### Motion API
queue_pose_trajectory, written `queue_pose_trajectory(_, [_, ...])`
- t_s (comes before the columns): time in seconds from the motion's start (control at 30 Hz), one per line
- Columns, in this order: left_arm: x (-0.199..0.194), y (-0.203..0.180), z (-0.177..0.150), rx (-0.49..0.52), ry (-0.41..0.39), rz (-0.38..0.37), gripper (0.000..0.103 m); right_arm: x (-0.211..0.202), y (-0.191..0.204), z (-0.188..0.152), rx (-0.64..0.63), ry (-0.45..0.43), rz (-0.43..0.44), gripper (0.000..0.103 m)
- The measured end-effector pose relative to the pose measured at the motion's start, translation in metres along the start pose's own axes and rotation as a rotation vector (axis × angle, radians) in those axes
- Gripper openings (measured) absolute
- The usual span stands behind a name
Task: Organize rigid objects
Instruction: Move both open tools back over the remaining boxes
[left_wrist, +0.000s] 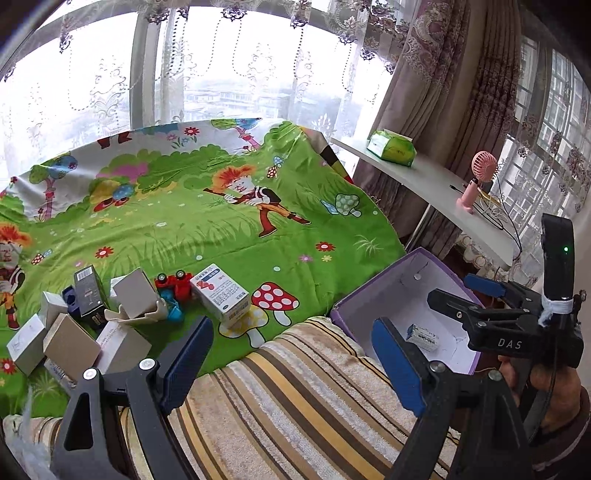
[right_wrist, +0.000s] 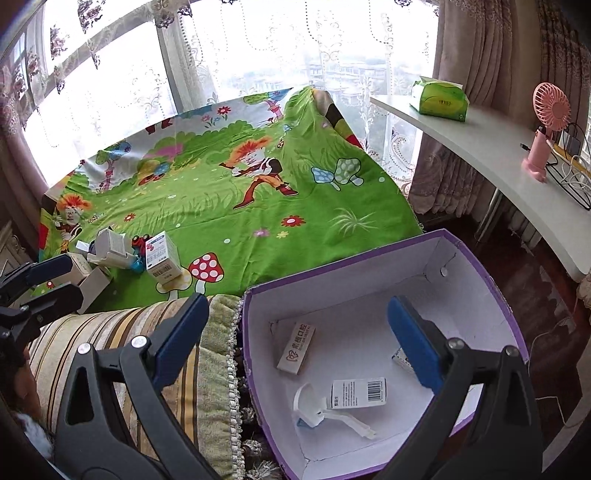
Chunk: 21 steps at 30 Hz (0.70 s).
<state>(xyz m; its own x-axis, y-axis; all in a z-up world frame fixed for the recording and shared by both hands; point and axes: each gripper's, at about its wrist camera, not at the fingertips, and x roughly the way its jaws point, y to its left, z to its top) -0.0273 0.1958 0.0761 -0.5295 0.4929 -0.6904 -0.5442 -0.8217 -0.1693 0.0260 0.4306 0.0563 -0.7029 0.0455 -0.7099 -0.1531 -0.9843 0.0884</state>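
Observation:
On the green cartoon cloth (left_wrist: 229, 221), at the left, lies a pile of small cartons (left_wrist: 74, 332) with a white medicine box (left_wrist: 221, 297) and a red toy car (left_wrist: 173, 282). My left gripper (left_wrist: 291, 362) is open and empty above the striped cushion, short of the pile. My right gripper (right_wrist: 297, 343) hangs open over the purple box (right_wrist: 343, 280) with nothing between its fingers. In that box lie a white carton with a red logo (right_wrist: 296, 350), a barcoded carton (right_wrist: 358, 393) and a white plastic piece (right_wrist: 325, 413). Another carton (right_wrist: 400, 356) is half hidden behind a finger.
A striped cushion (right_wrist: 110, 332) runs along the near edge between cloth and box. To the right stands a white shelf (right_wrist: 498, 147) with a green tissue pack (right_wrist: 441, 98), a pink fan (right_wrist: 546, 122) and cables. Curtains and a window close off the back.

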Motion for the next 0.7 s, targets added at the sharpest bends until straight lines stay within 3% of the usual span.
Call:
queue_pose_trajectory(0.37, [0.004,0.088,0.010,-0.211,0.031,0.081,0.082,0.022,0.057,0.005,-0.084,0.049,0.147,0.099])
queue_pose_trajectory(0.57, [0.034,0.126,0.022,-0.345,0.119,0.095,0.066,0.035,0.084,0.009,-0.117,0.078,0.211,0.099])
queue_pose_trajectory(0.7, [0.052,0.141,0.028,-0.401,0.161,0.111,0.065,0.042,0.101,0.010,-0.142,0.096,0.243,0.099])
